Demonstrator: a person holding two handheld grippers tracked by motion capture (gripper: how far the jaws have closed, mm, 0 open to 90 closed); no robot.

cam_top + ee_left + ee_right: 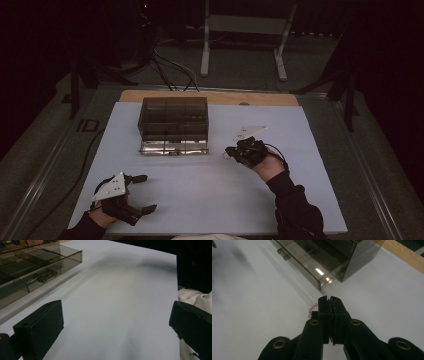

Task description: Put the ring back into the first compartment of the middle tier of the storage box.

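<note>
Held in the person's right hand, the right gripper (231, 151) hovers over the white sheet (210, 190) just right of a smoky transparent organizer box (173, 122). In the right gripper view its two black jaws are pressed together, clenched on a short strand of small pink beads (313, 307), which peeks out at the left side of the jaw tips; a tiny gold piece sits at the strand's lower end. A grey three-cornered plate (249, 131) rides on top of this gripper, and a dark sleeve (295, 207) covers the forearm behind it.

At the near left corner of the sheet, the left gripper (144, 192) is held low in the person's left hand, with its jaws spread wide apart and nothing between them. The left gripper view confirms this: bare white sheet lies between the two black jaws.

At the far middle of the sheet stands the organizer box, with its bottom drawer (173, 147) pulled out toward the person. The drawer is split into compartments, and a small metallic item (46, 276) lies in one of them. Beyond the sheet, a strip of wooden tabletop (270, 99) shows along the far edge.
</note>
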